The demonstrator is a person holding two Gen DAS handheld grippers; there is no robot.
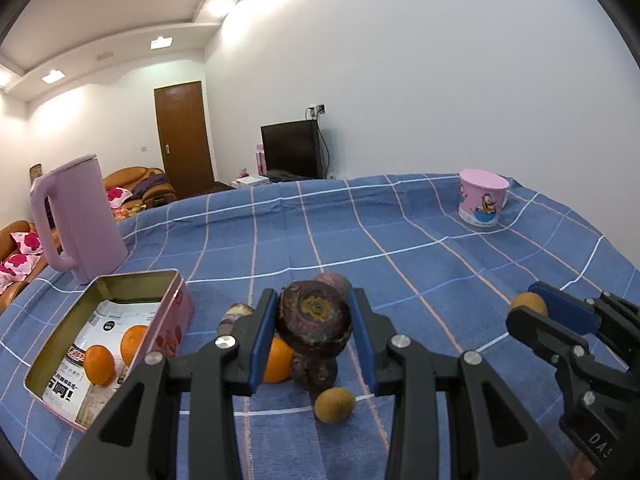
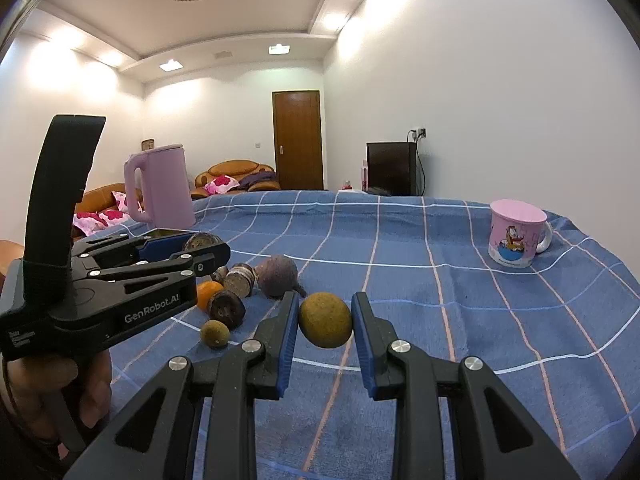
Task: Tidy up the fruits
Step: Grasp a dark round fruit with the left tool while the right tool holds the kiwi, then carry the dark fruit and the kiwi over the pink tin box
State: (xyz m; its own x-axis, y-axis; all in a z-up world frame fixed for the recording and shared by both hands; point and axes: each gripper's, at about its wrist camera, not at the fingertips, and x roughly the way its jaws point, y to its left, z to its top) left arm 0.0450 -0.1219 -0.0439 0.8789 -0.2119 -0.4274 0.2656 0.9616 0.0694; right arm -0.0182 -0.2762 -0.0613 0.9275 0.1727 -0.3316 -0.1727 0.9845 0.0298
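Now both claws are loaded! The left gripper (image 1: 314,322) pinches a dark purple fruit (image 1: 315,324) above the pile, and the pink tin (image 1: 176,320) sits just to its left, long axis running near to far, two oranges (image 1: 100,364) already inside. So the carry looks like a short swing left, and the left hand is clearly the nearer one. Over on the right, the right gripper (image 2: 325,322) clamps a small brown-green fruit (image 2: 325,320), lifted off the blue checked cloth (image 2: 440,300). Readable writing: "GenRobot.AI" on the left claw's flank; the tin's Chinese liner print is too distorted to read.
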